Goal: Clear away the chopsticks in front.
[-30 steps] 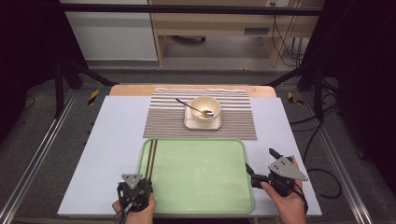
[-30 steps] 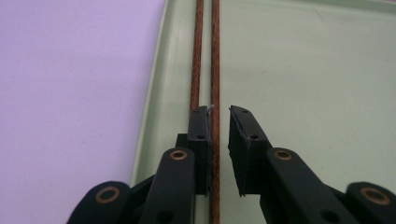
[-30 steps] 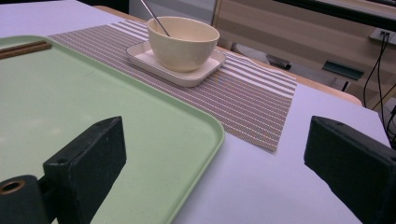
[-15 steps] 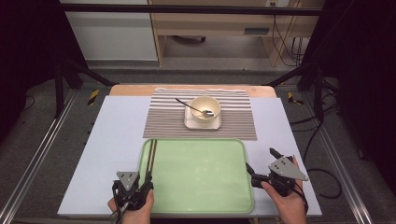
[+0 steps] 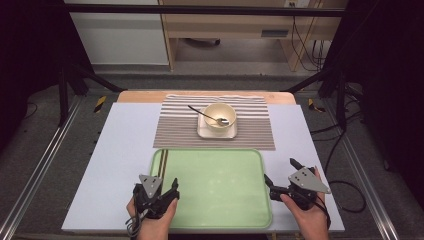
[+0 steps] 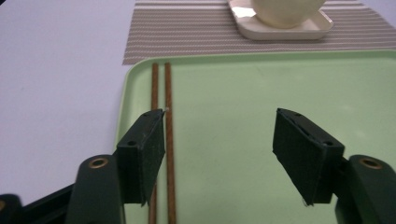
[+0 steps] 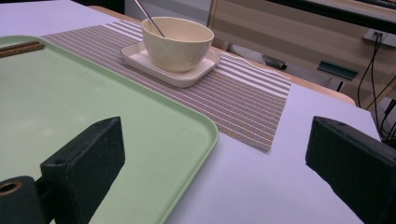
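A pale green tray (image 5: 220,202) lies at the table's near edge. Two brown chopsticks (image 5: 162,165) lie side by side along its left rim. My left gripper (image 5: 167,192) is open over the tray's near left corner. In the left gripper view (image 6: 218,121) its left jaw stands right above the chopsticks (image 6: 168,88). My right gripper (image 5: 280,170) is open at the tray's right edge; in the right gripper view (image 7: 215,135) one jaw is over the tray (image 7: 93,93) and the other over bare table. Nothing is held.
A cream bowl (image 5: 220,116) with a metal spoon (image 5: 205,113) in it sits on a square cream plate (image 5: 216,132). The plate rests on a striped placemat (image 5: 175,125) behind the tray. Bare pale table (image 5: 115,150) lies to the left.
My left gripper has shifted slightly right and forward, closer to the chopsticks. The right gripper has stayed put.
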`<state>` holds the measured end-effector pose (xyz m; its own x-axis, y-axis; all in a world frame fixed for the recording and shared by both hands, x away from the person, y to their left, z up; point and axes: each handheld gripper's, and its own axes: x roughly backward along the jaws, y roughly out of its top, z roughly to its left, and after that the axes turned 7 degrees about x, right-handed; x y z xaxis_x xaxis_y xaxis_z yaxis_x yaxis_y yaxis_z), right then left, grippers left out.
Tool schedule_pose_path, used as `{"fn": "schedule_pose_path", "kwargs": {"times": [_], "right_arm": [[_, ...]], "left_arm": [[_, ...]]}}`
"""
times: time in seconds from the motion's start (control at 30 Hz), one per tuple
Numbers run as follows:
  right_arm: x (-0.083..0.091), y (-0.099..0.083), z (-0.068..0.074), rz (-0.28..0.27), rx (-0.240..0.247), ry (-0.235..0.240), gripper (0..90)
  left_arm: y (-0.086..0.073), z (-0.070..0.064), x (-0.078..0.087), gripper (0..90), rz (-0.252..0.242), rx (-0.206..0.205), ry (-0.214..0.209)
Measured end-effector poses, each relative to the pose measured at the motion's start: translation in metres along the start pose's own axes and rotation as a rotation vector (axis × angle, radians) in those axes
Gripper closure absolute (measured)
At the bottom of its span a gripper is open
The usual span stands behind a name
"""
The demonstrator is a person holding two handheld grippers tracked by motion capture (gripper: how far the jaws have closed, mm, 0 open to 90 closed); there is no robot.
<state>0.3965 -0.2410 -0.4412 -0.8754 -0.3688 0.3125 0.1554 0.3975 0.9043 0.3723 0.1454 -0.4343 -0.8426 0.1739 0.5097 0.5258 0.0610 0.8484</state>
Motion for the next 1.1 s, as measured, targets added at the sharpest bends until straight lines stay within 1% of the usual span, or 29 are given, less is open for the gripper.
{"fn": "schedule_pose_path", "kwargs": {"times": [0.1,0.17,0.23,0.33,0.43,0.57,0.63,0.7,0.73,0.77,0.8,0.9,0.93,0.97,1.0,1.03,1.1], "right_arm": [[0.000,0.000,0.000,0.001,0.001,-0.002,4.7],[0.000,0.000,-0.001,0.000,0.003,-0.004,4.7],[0.000,0.000,-0.001,0.001,0.001,-0.005,4.6],[0.000,0.000,-0.001,0.002,0.003,-0.007,4.6],[0.000,0.000,-0.001,0.001,0.002,-0.008,4.5],[0.000,-0.001,-0.001,0.004,0.006,-0.009,4.5],[0.000,-0.001,-0.001,0.007,0.005,-0.011,4.5],[0.000,-0.001,-0.001,0.008,0.004,-0.011,4.5],[0.000,-0.001,-0.001,0.008,0.004,-0.011,4.5],[0.000,-0.001,-0.001,0.008,0.002,-0.013,4.4],[0.000,-0.001,-0.001,0.008,0.002,-0.013,4.4],[0.000,-0.001,-0.001,0.009,0.005,-0.012,4.5],[0.000,-0.001,-0.001,0.010,0.004,-0.012,4.5],[0.000,-0.001,0.000,0.011,0.005,-0.012,4.5],[0.000,0.000,0.000,0.010,0.006,-0.013,4.5],[0.000,0.000,0.000,0.010,0.006,-0.013,4.5],[0.000,0.000,0.000,0.009,0.005,-0.012,4.5]], "left_arm": [[0.005,-0.004,-0.002,28.1,-0.021,-0.014,-0.022],[0.009,-0.007,-0.003,25.4,-0.017,-0.035,-0.025],[0.013,-0.009,-0.005,23.7,-0.024,-0.045,-0.039],[0.019,-0.011,-0.007,21.9,-0.023,-0.058,-0.048],[0.025,-0.015,-0.008,20.8,-0.029,-0.079,-0.060],[0.037,-0.020,-0.010,20.3,-0.028,-0.123,-0.074],[0.043,-0.022,-0.011,20.2,-0.028,-0.138,-0.080],[0.051,-0.024,-0.011,20.2,-0.031,-0.151,-0.090],[0.051,-0.024,-0.011,20.2,-0.031,-0.151,-0.090],[0.056,-0.024,-0.012,20.2,-0.033,-0.154,-0.093],[0.056,-0.024,-0.012,20.3,-0.033,-0.154,-0.093],[0.068,-0.026,-0.016,20.2,-0.030,-0.156,-0.110],[0.074,-0.027,-0.018,20.2,-0.029,-0.150,-0.123],[0.077,-0.028,-0.019,20.2,-0.032,-0.151,-0.130],[0.086,-0.031,-0.020,19.3,-0.043,-0.170,-0.132],[0.086,-0.031,-0.020,19.0,-0.043,-0.170,-0.132],[0.098,-0.035,-0.021,18.2,-0.056,-0.185,-0.150]]}}
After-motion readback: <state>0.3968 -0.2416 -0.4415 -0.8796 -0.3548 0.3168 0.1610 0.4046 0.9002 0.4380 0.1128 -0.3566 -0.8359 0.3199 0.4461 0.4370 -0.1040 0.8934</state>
